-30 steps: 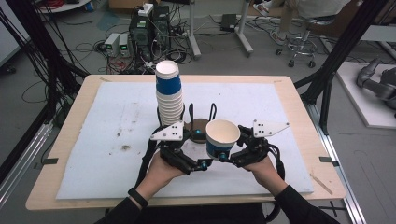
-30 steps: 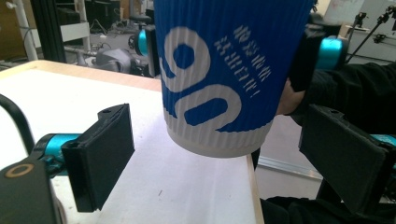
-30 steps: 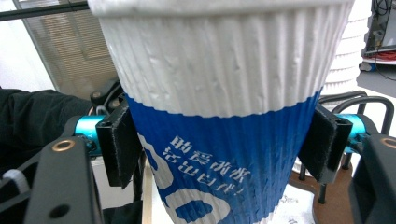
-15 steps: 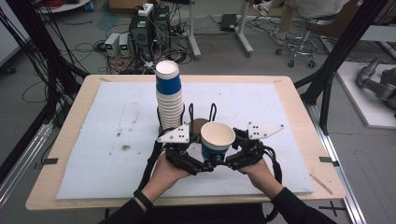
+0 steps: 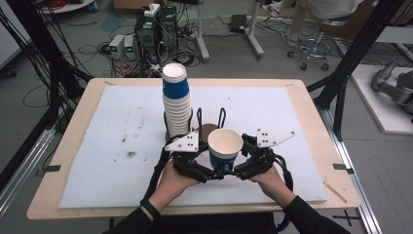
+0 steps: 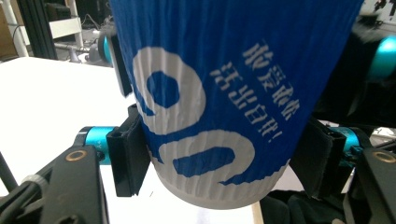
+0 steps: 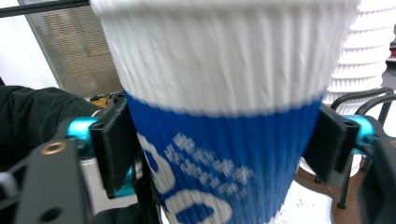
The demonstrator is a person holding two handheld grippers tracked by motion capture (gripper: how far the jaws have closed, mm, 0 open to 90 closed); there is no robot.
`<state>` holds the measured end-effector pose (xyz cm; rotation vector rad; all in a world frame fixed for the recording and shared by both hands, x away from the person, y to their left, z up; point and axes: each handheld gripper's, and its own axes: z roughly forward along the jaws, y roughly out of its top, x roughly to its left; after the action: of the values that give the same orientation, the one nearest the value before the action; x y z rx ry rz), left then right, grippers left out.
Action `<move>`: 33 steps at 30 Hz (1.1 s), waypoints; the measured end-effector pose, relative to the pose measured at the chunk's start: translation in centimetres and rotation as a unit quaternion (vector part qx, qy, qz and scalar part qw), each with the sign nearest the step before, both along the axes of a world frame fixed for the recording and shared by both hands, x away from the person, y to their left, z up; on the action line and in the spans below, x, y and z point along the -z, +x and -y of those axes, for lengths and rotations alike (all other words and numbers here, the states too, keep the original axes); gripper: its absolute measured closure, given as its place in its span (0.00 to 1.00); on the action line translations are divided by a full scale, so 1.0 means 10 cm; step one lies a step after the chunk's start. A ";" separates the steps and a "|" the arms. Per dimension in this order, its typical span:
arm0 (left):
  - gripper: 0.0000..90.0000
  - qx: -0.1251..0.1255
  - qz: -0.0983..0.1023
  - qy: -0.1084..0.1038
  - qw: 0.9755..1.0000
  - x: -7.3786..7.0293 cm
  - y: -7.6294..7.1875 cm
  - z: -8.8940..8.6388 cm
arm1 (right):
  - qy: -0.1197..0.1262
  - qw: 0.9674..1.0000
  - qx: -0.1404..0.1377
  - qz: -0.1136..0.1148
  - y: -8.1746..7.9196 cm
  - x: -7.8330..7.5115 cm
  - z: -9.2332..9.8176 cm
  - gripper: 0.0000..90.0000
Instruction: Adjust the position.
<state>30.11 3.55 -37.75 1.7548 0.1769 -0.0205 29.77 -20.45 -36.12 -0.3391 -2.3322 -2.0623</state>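
Observation:
A blue and white ribbed paper cup (image 5: 225,146) is held upright above the white board, mouth up. My left gripper (image 5: 213,170) comes at it from the left. Its jaws have just been closing, and its pads (image 6: 133,154) now press on the cup (image 6: 224,93) near its base. My right gripper (image 5: 239,169) comes from the right. Its jaws have just been opening, the cup (image 7: 219,70) is still between them, and its pads (image 7: 116,144) stand just off the cup's walls.
A tall stack of the same cups (image 5: 176,105) stands just behind and left of the held cup. A black wire holder (image 5: 221,117) with a brown disc stands between them. The white foam board (image 5: 97,146) covers the wooden table (image 5: 63,126). Cables and stands lie beyond.
The cup and both hands have drifted a little to the left. The left gripper's jaws have drawn in onto the cup's base.

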 end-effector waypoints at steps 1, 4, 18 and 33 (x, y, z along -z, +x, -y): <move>0.33 0.001 0.000 -0.001 1.000 0.00 0.00 0.00 | 0.000 1.000 0.000 0.000 0.00 -0.02 0.00 0.21; 0.33 0.002 0.002 0.003 1.000 0.01 0.00 0.00 | 0.003 1.000 -0.002 -0.001 -0.01 -0.06 0.01 0.18; 0.28 0.008 -0.008 -0.012 1.000 0.01 -0.01 0.03 | 0.020 1.000 -0.006 -0.010 0.01 -0.09 0.06 0.25; 0.29 0.006 -0.008 -0.033 0.999 -0.03 -0.02 0.01 | 0.016 1.000 -0.006 -0.002 -0.02 -0.05 -0.01 0.26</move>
<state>29.91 3.45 -37.43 1.6908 0.1747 -0.0481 29.57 -20.34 -35.65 -0.3280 -2.2904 -2.0880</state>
